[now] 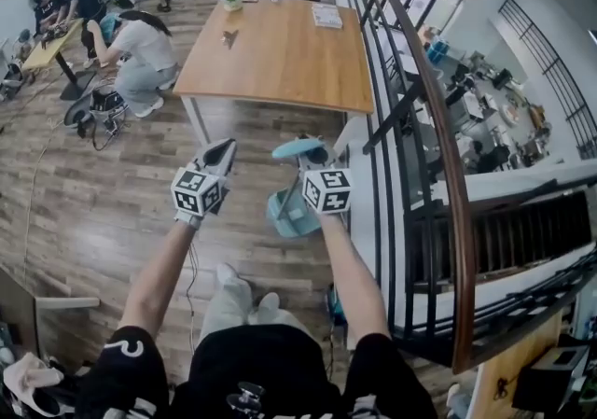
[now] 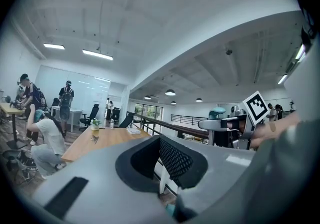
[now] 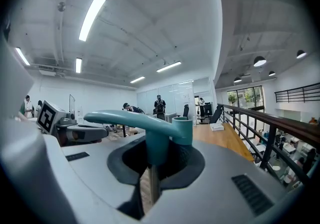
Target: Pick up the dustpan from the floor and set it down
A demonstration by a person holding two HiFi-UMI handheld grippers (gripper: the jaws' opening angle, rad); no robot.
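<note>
The right gripper (image 1: 313, 158) is pinching the dustpan (image 1: 291, 207) by the upright stem of its teal handle (image 3: 159, 140). In the right gripper view its jaws are pressing on that stem from both sides, and the curved grip at the top of the handle is reaching out toward the left gripper (image 3: 75, 131). In the head view the handle top is sitting just ahead of the right gripper's marker cube (image 1: 327, 190), while the pale blue pan is hanging below and slightly to the left of it, over the wooden floor (image 1: 93, 202). I cannot tell from these views whether the pan is touching the boards.

The left gripper (image 1: 222, 154) is carrying nothing. In the left gripper view its jaws are standing drawn close, with only a thin slit between them, and a white table leg (image 2: 162, 182) is showing through that slit. It is hovering level with the right gripper and a little apart from it, off to the dustpan's left.

A long wooden table (image 1: 280, 53) is standing ahead of both grippers. A dark railing (image 1: 438, 128) is running along the right side, above a lower level. A person in a white top (image 1: 142, 55) is crouching on the floor near the table's far left corner.
</note>
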